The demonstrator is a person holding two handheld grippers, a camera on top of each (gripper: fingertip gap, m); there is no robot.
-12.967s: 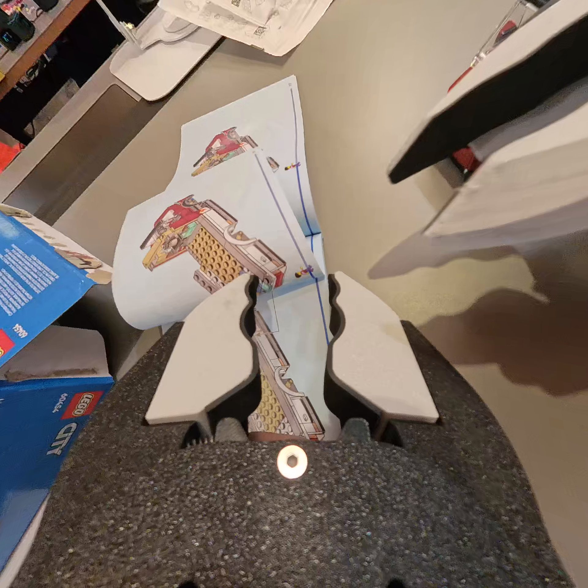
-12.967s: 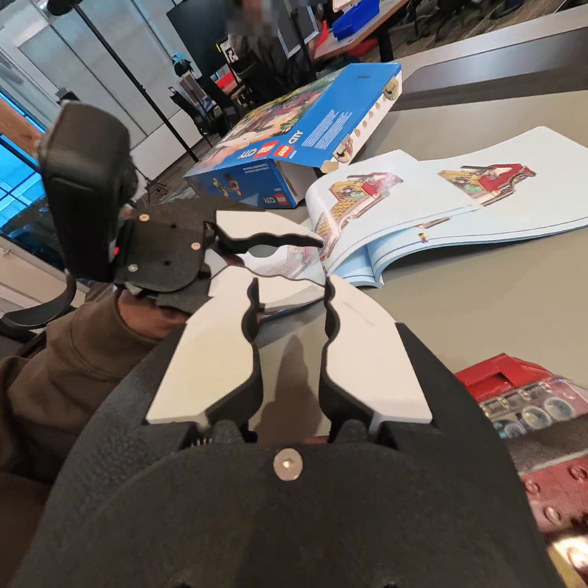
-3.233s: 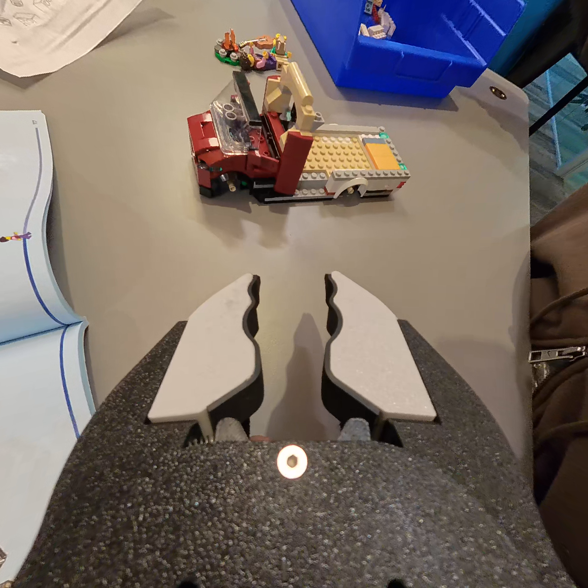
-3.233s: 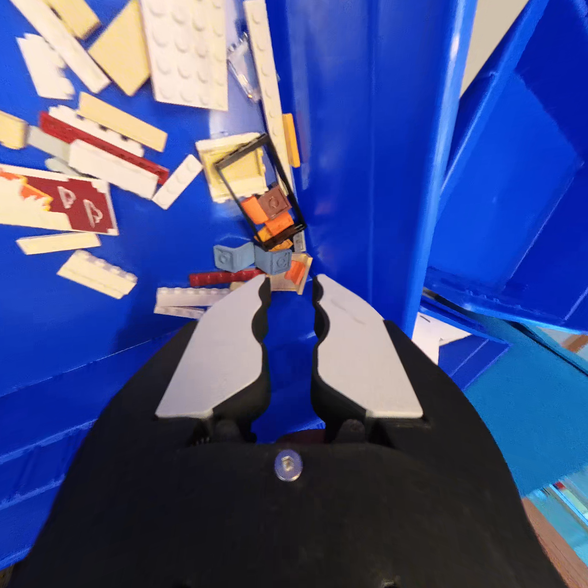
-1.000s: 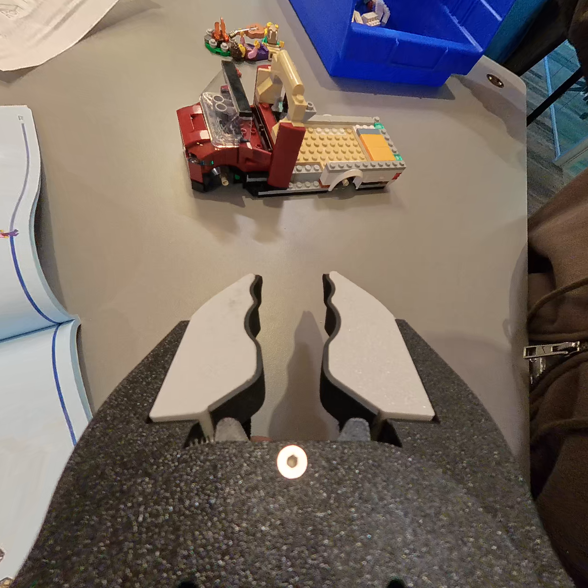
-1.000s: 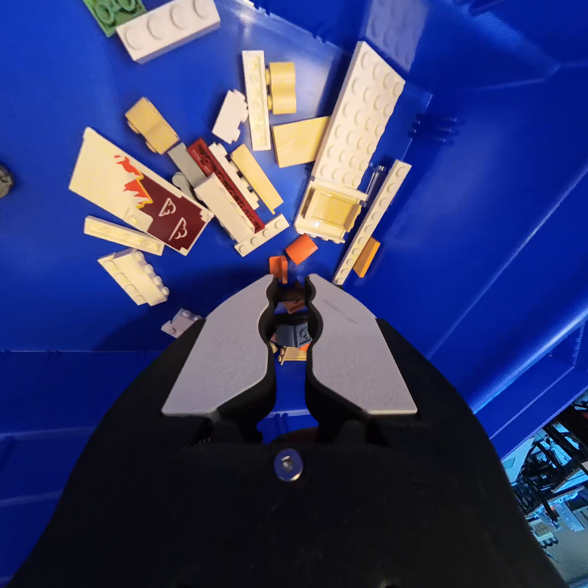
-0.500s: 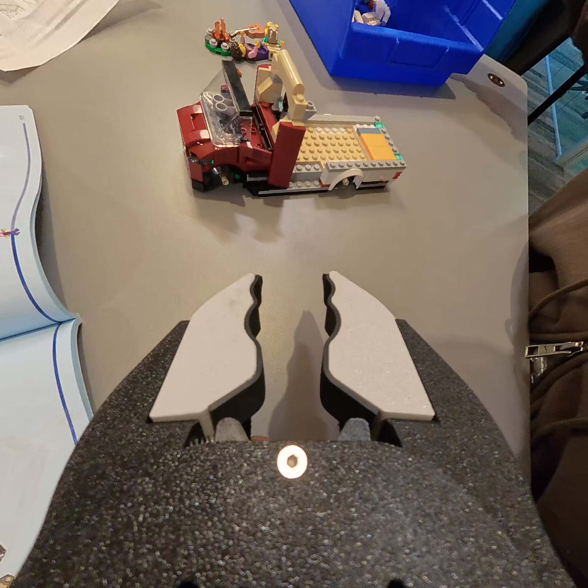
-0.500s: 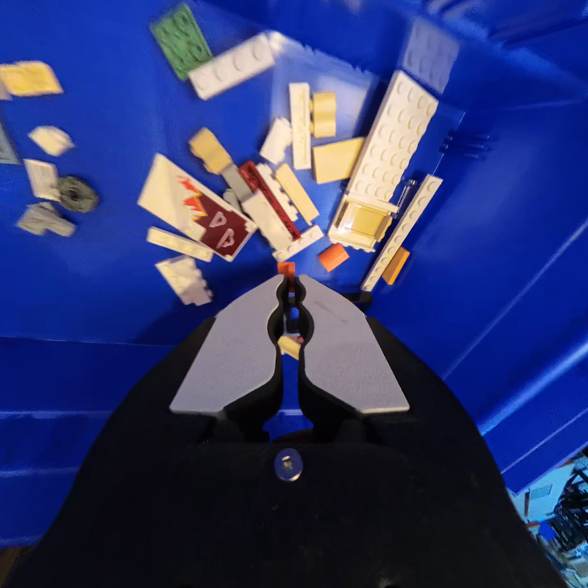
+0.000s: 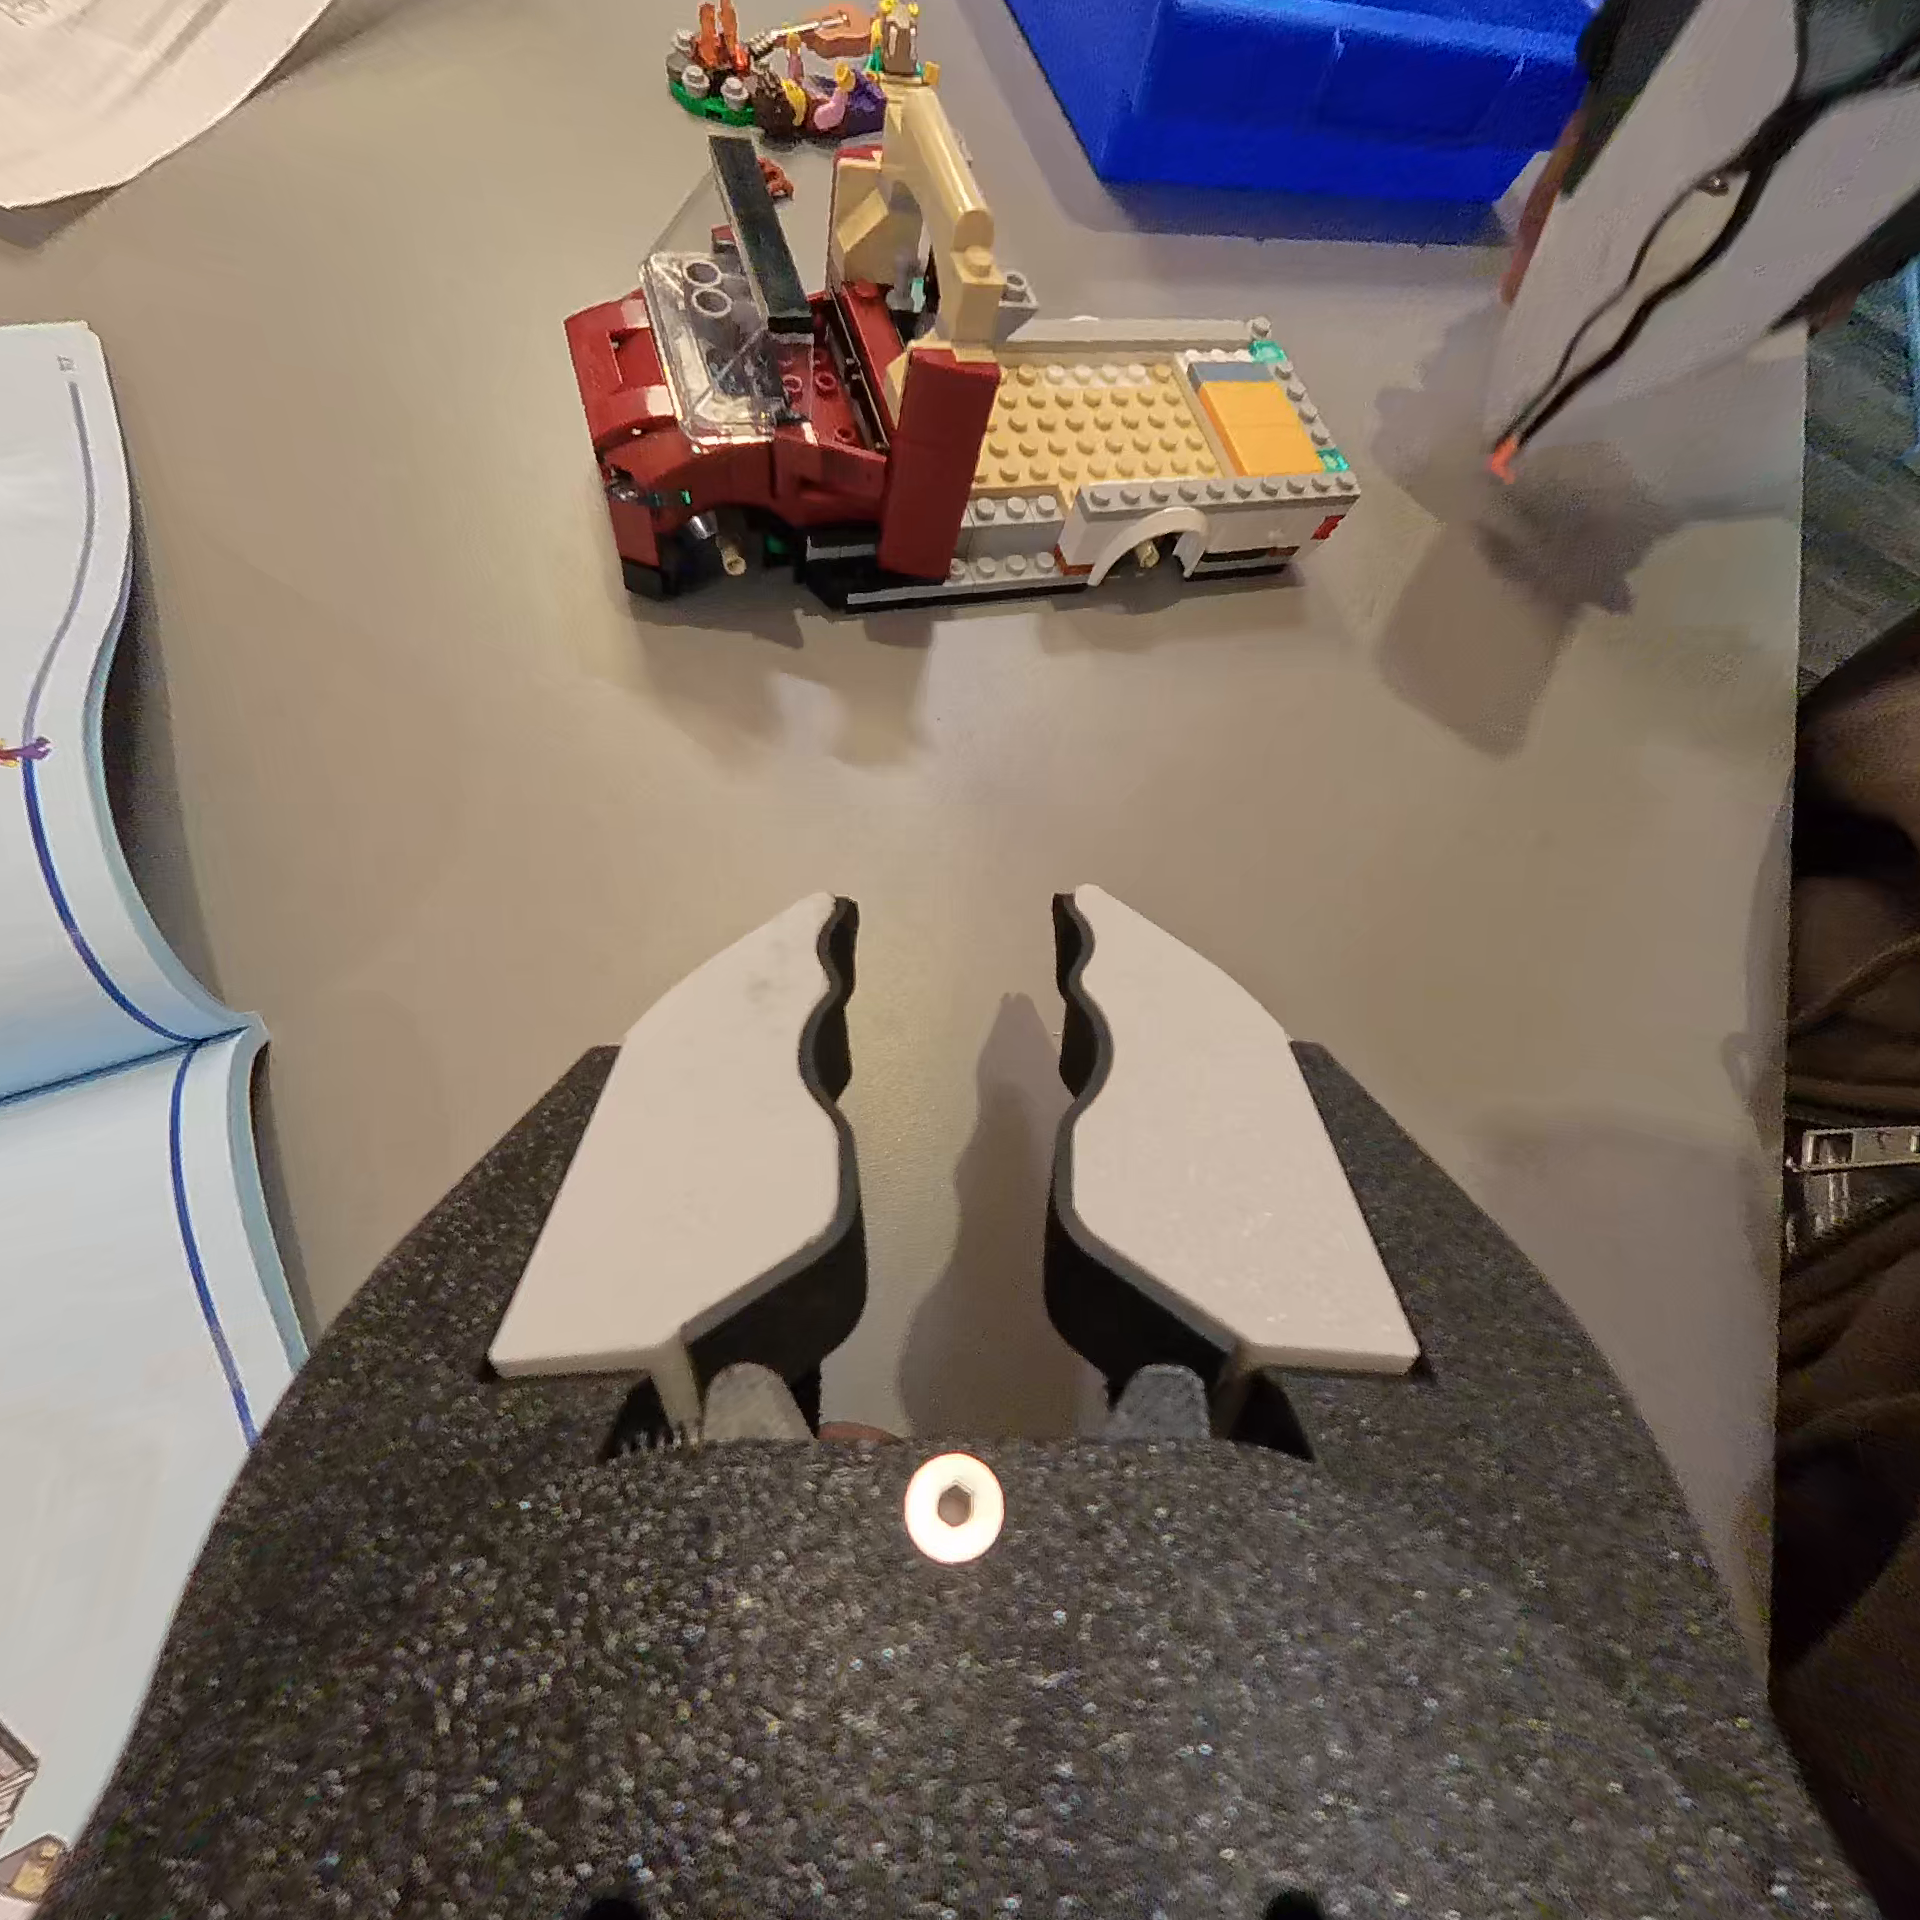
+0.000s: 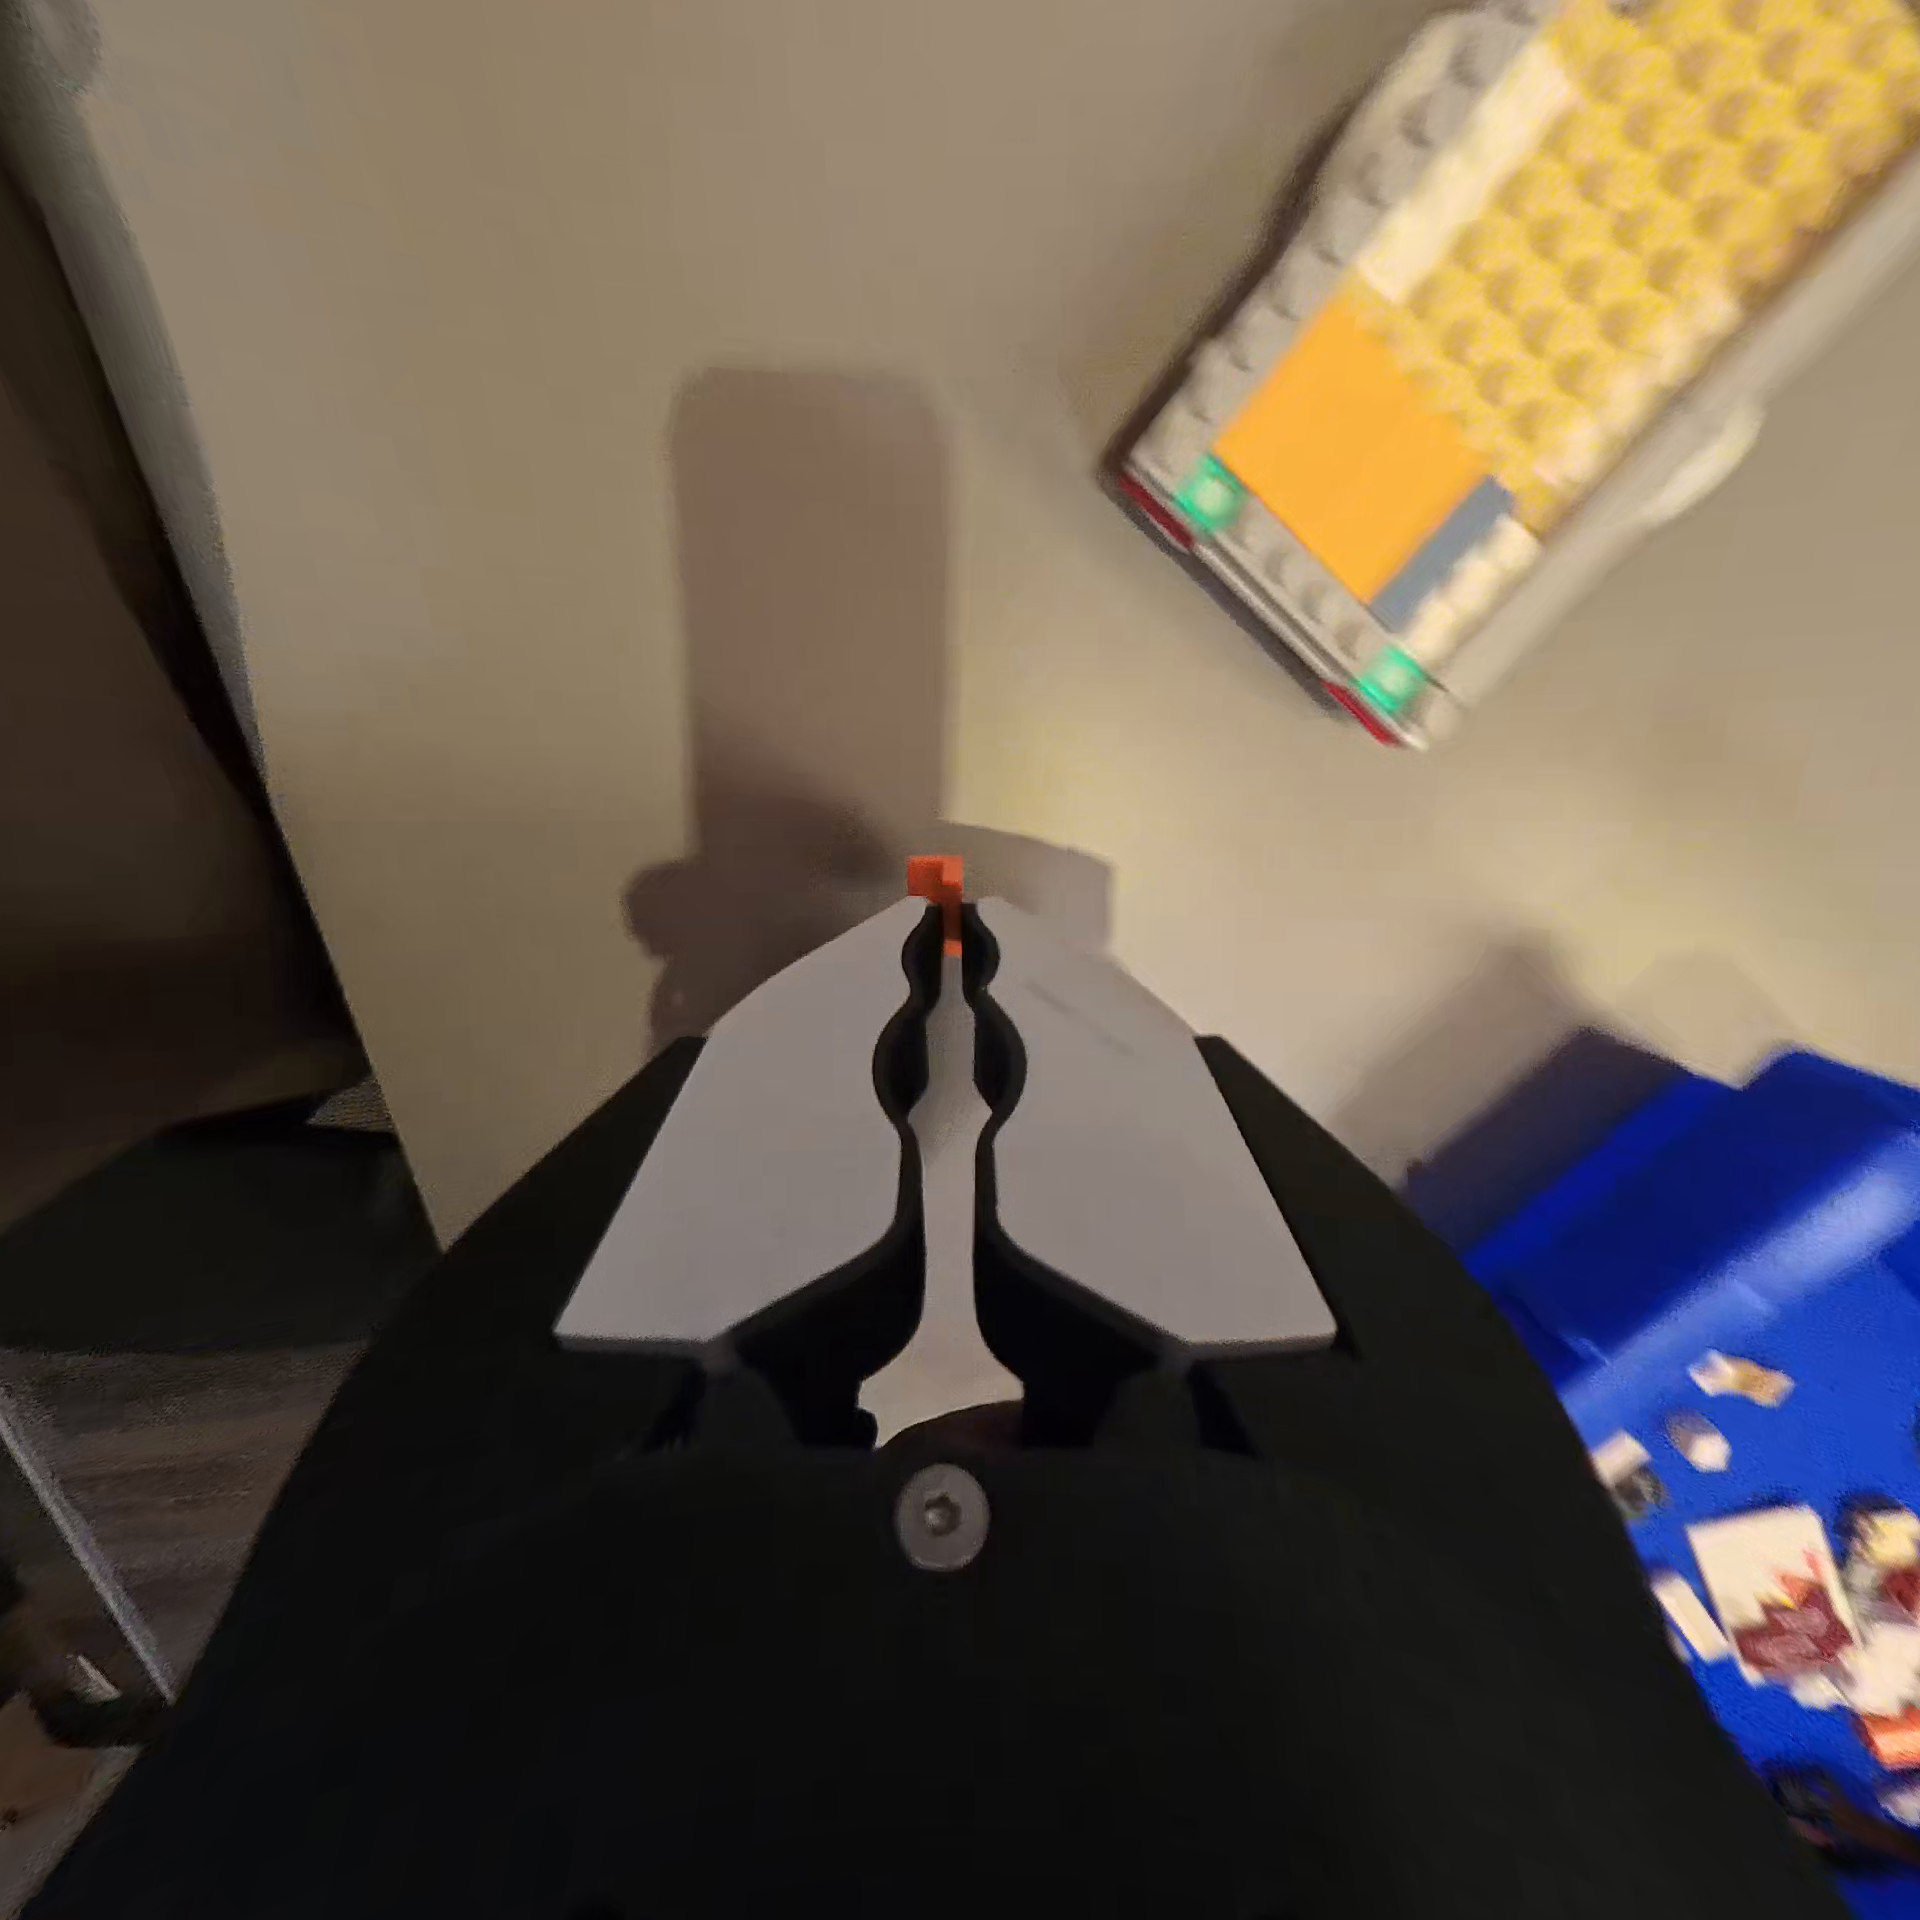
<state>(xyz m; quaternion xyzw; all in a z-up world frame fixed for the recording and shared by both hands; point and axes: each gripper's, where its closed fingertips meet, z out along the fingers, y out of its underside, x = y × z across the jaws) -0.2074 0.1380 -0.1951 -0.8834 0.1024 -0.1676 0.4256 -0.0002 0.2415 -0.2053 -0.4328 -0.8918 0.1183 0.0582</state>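
Observation:
My right gripper is shut on a small orange brick piece that sticks out past its fingertips. It hangs above the grey table, left of the rear end of a brick-built truck. In the left wrist view this gripper shows at the upper right with the orange piece at its tips, right of the truck. The truck has a dark red cab and a tan flatbed with an orange tile. My left gripper is open and empty above bare table, well short of the truck.
A blue bin stands behind the truck; its loose pieces show in the right wrist view. An open instruction booklet lies at the left. A small colourful brick cluster sits behind the truck. A dark sleeve lies along the table's right edge. Spacing between my two grippers at the tips: around 25 cm.
My right gripper closed on the orange piece inside the blue bin, lifted out and swung over the table beside the truck. My left gripper has stayed still and open.

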